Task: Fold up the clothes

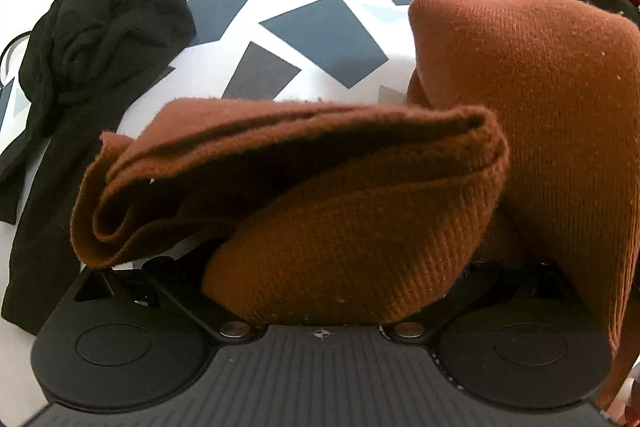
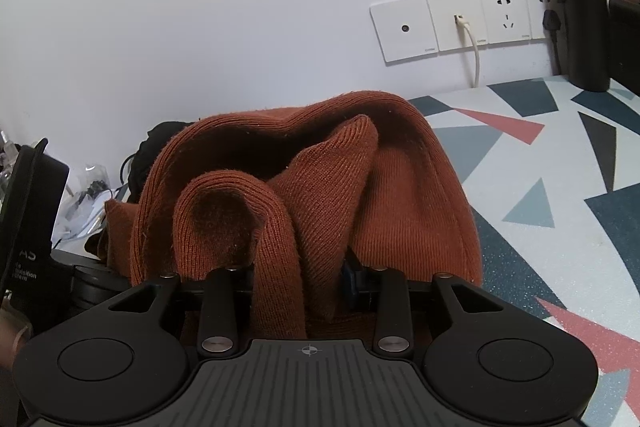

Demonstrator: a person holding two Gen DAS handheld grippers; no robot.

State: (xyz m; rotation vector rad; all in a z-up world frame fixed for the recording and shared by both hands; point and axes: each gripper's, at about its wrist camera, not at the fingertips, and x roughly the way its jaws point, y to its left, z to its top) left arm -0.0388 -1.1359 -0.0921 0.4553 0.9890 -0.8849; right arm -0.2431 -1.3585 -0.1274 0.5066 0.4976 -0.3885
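A: Where does the rust-brown knit sweater (image 1: 360, 211) sit?

B: Bunched over both tools, above the patterned tabletop (image 1: 320, 39). In the left wrist view it fills 3 to 6 o'clock, with a layered hem edge poking to 9. The left gripper (image 1: 320, 267) is buried under cloth; its fingers look pressed together on the knit.

A: Right side?

B: The right gripper (image 2: 304, 279) pinches a ribbed fold at centre frame, and the sweater (image 2: 320, 187) is heaped up to 12 o'clock.

A: Handling?

B: Judged soft, light, stretchy and not slippery. It sags and doubles on itself, so a mid-panel grab just drags a lump. Better hold: hem or shoulder seam corners, one per tool, pulled taut before laying flat.

A: Other items?

B: Black garment (image 1: 80, 67) crumpled at 10 o'clock, apart from the sweater. Black bottle (image 2: 580, 11) at 2 o'clock by the wall sockets (image 2: 460, 23).
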